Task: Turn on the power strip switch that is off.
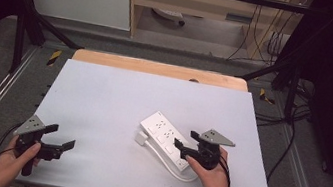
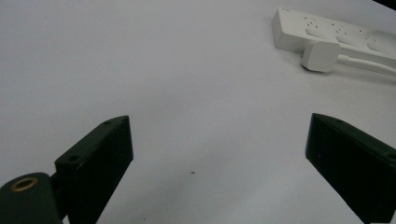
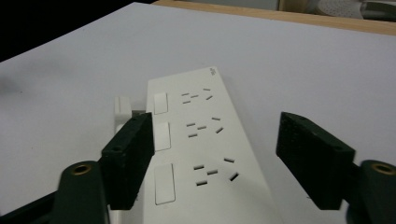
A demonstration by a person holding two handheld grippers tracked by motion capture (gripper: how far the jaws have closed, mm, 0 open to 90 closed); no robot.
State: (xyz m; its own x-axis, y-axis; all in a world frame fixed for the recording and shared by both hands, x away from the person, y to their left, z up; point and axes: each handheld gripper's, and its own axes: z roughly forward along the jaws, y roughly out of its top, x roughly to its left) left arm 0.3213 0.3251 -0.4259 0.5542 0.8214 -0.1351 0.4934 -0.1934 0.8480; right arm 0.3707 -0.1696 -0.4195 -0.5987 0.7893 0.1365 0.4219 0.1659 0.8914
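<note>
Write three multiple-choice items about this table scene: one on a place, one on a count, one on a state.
1. Where does the white plug lie?
A. Beside the power strip, on the side toward the left claw
B. On top of the strip
C. At the table's far edge

2. How many switch buttons does the strip show in the right gripper view?
A. One
B. Three
C. Five

3. How does the right claw stand?
A. Shut on the plug
B. Shut on the cable
C. Open, jaws on both sides of the strip, pressing nothing

Answers:
1. A: in the high view the plug lies against the strip's left long side.
2. B: three white rectangular buttons line up along one edge, each beside a group of slots.
3. C: in the right gripper view both black jaws stand apart over the strip, with gaps.
</note>
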